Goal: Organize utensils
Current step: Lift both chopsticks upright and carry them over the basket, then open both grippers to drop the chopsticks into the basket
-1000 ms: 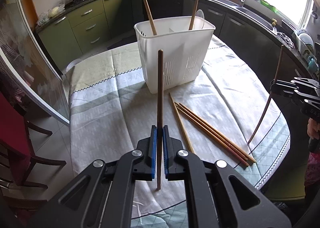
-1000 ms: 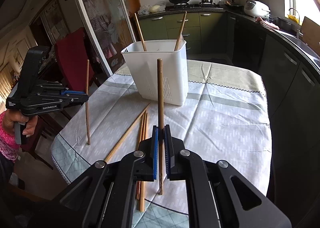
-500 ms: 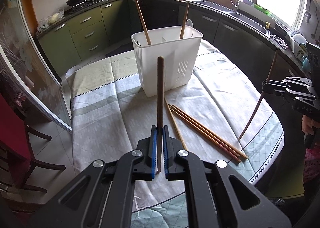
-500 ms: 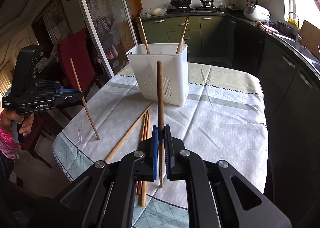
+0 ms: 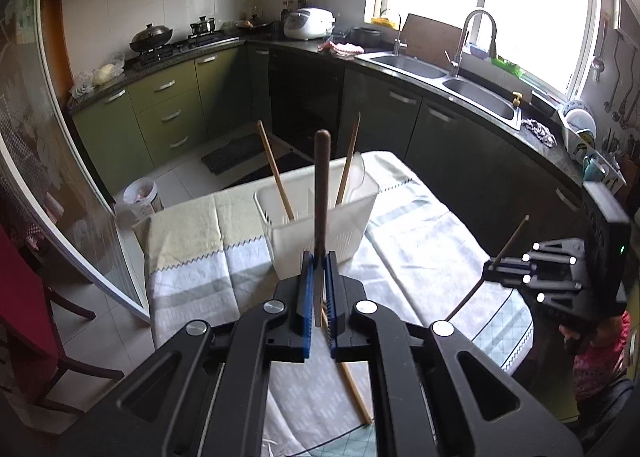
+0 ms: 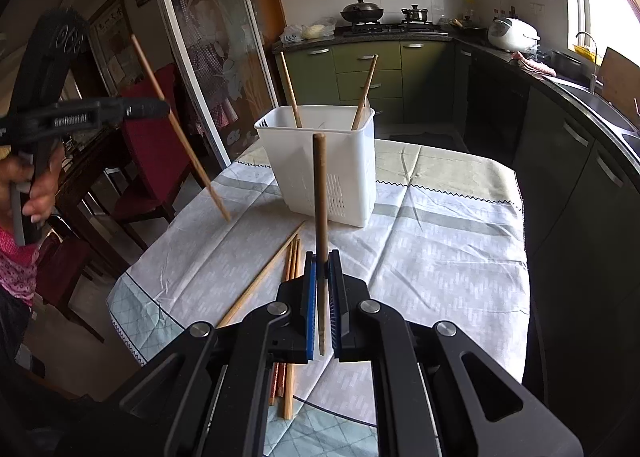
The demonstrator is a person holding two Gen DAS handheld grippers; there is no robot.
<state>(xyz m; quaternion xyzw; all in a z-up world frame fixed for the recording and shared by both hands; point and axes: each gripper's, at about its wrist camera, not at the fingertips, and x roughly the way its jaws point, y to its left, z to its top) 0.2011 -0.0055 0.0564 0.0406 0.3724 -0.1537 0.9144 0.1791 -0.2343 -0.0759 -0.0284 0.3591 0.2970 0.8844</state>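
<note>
My left gripper (image 5: pixel 319 257) is shut on a dark wooden chopstick (image 5: pixel 321 185) that stands upright between its blue pads, high above the table. From the right wrist view the left gripper (image 6: pixel 165 109) holds that chopstick (image 6: pixel 188 149) slanted, its tip off the cloth. My right gripper (image 6: pixel 321 255) is shut on another upright chopstick (image 6: pixel 319 185); the left wrist view shows this right gripper (image 5: pixel 490 268) over the table's right edge. The white utensil holder (image 6: pixel 304 161) stands mid-table with two chopsticks (image 6: pixel 289 89) leaning inside. Several loose chopsticks (image 6: pixel 292 261) lie on the cloth in front of it.
The table has a pale patterned cloth (image 6: pixel 440 257). Red chairs (image 6: pixel 156 161) and a glass sliding door (image 6: pixel 208 57) stand to the left. Dark cabinets with a sink (image 5: pixel 440 73) curve round behind and to the right. A person's hand (image 6: pixel 36 193) grips the left tool.
My left gripper has risen with its chopstick, lifting the tip clear of the cloth and tilting it. The right gripper and its chopstick have stayed where they were.
</note>
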